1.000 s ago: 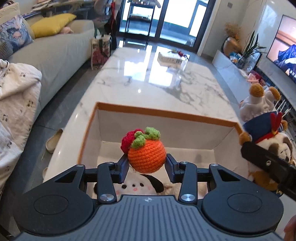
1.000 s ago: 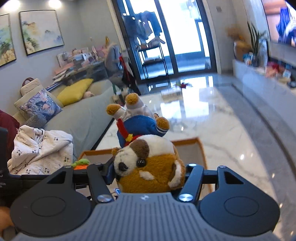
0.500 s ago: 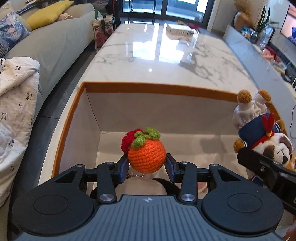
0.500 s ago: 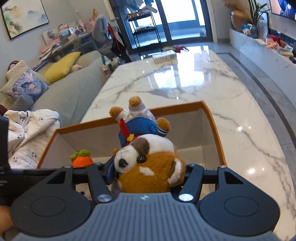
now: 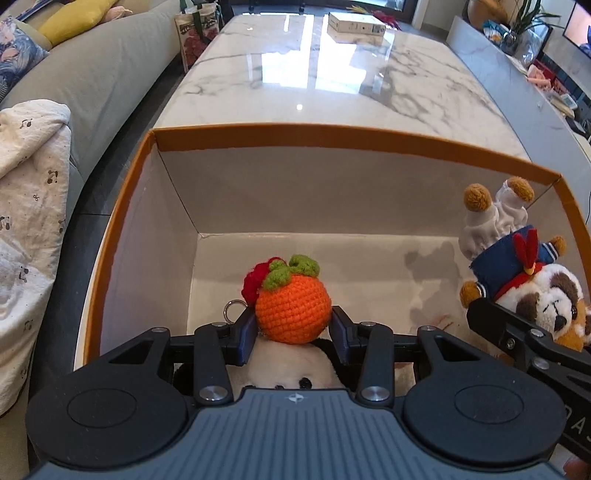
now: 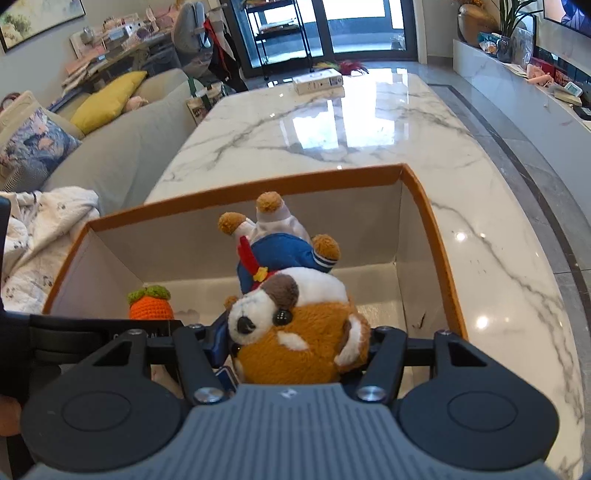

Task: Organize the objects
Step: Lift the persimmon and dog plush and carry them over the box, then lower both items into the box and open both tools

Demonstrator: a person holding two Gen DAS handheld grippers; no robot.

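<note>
My left gripper (image 5: 293, 332) is shut on an orange crocheted fruit (image 5: 292, 310) with green leaves, a red tuft and a metal key ring, held inside the open white box with the orange rim (image 5: 332, 137). Under it a white plush with dark eyes (image 5: 291, 369) lies in the box, mostly hidden. My right gripper (image 6: 295, 347) is shut on a brown and white plush dog (image 6: 295, 332) in a blue sailor suit, head toward the camera and feet up, over the box's right half. The dog (image 5: 524, 280) also shows at the right of the left wrist view, and the orange fruit (image 6: 151, 306) at the left of the right wrist view.
The box (image 6: 436, 229) stands on a long white marble table (image 5: 332, 85). A small white carton (image 5: 356, 23) lies at the table's far end. A grey sofa (image 5: 92, 81) with cushions and a white blanket (image 5: 26, 221) runs along the left. A low marble shelf (image 6: 517, 74) is at the right.
Both grippers have sunk and tipped downward toward the box, each still shut on its toy. The box now fills more of both views.
</note>
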